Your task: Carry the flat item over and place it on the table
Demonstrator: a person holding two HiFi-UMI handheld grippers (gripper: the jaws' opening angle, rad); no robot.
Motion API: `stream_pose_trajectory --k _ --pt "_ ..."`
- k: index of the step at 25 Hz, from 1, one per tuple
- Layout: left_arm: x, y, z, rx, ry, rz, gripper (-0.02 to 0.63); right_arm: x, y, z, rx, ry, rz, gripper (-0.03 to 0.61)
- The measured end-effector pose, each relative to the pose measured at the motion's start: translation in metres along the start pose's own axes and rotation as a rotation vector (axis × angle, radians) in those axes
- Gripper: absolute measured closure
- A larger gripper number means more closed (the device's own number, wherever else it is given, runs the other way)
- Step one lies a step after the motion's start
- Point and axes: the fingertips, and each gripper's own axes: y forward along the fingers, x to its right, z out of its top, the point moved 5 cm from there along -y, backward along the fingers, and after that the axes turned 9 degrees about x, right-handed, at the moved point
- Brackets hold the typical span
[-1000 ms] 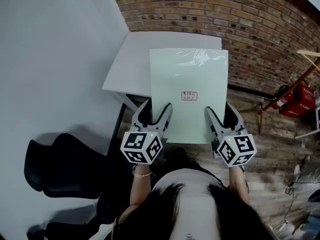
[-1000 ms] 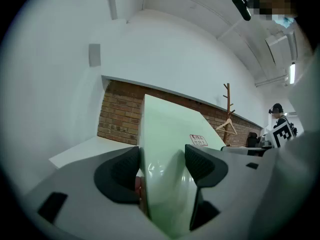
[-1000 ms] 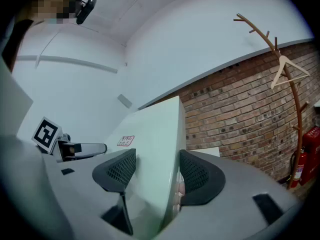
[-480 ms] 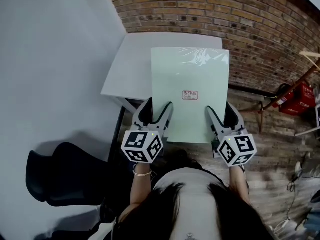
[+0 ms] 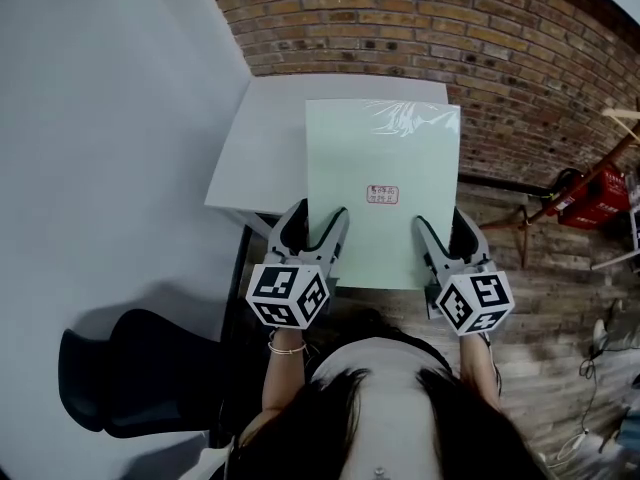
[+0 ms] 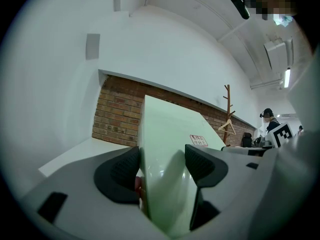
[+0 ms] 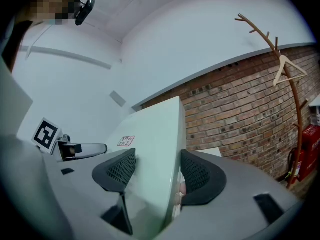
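Two pinches: left gripper [image 5: 318, 220] and right gripper [image 5: 441, 220] each clamp the near edge of the green board [image 5: 383, 158], held over the white table [image 5: 262, 133]. No sag, so stiff and light; the glossy wrap is probably slippery.

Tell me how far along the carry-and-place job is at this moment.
Done: the pale green flat sheet is picked up, with the left tongs and right tongs each shut on its near edge. In hand: the carry; its far part appears over the white table. Left: lower it onto the table and release.
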Motion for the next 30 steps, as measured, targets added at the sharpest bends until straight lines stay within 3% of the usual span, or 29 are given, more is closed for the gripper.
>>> stream_pose_trajectory --k 14,30 --pt "-0.028 0.010 0.001 -0.012 -0.024 -0.038 0.321 -0.014 0.018 -0.003 -0.013 -0.011 -0.043 0.295" --pt "-0.037 0.033 -0.001 0.010 -0.020 -0.022 0.321 0.000 0.043 -0.005 0.000 -0.019 -0.021 0.295"
